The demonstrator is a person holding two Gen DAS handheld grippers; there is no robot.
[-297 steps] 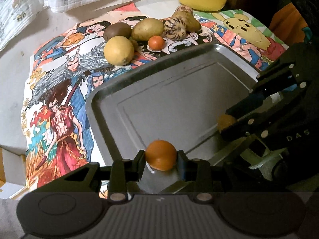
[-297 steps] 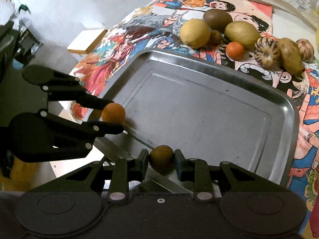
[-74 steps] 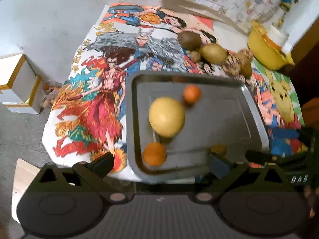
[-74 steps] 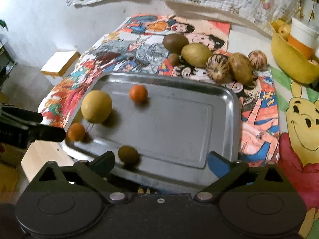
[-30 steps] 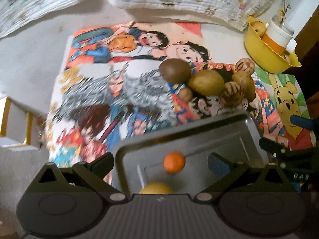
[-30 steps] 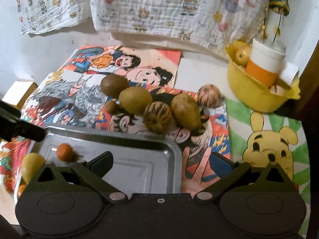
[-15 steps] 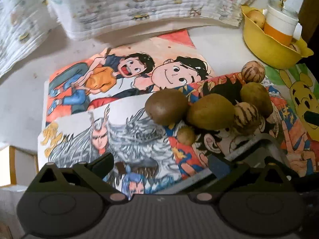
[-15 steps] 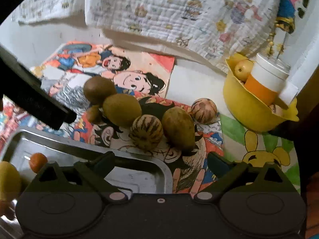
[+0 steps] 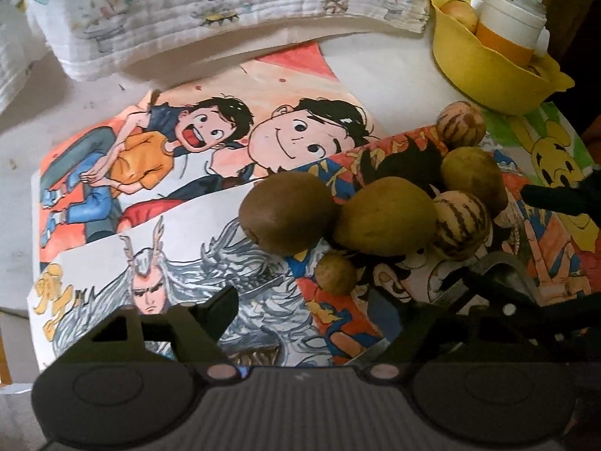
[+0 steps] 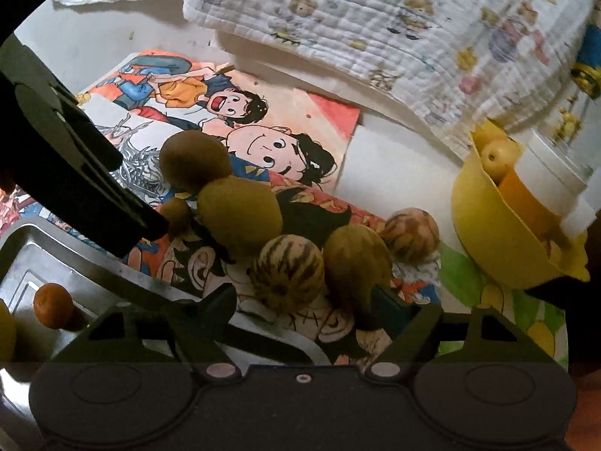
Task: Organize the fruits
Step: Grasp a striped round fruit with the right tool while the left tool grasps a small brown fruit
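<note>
Brown small fruit (image 9: 335, 273) between the closing, untouching left gripper (image 9: 306, 302), right gripper (image 10: 304, 297) closing around striped fruit (image 10: 287, 273), no readable writing

A round brown fruit (image 9: 287, 212) lies against an olive-green fruit (image 9: 385, 221). Two pale fruits carry dark brown stripes: one striped fruit (image 10: 287, 272) nearer, another striped fruit (image 10: 411, 233) farther back. A small tan-brown fruit (image 9: 334, 273) sits below the brown one. On the grey metal tray (image 10: 112, 282) rests a bright orange fruit (image 10: 52, 305). The poster (image 9: 188, 158) shows cartoon figures in orange, blue, red and black. The bowl (image 9: 484, 71) is yellow, the cup (image 9: 511, 34) inside it white over orange. The quilted cloth (image 10: 375, 26) is white with small coloured prints.
</note>
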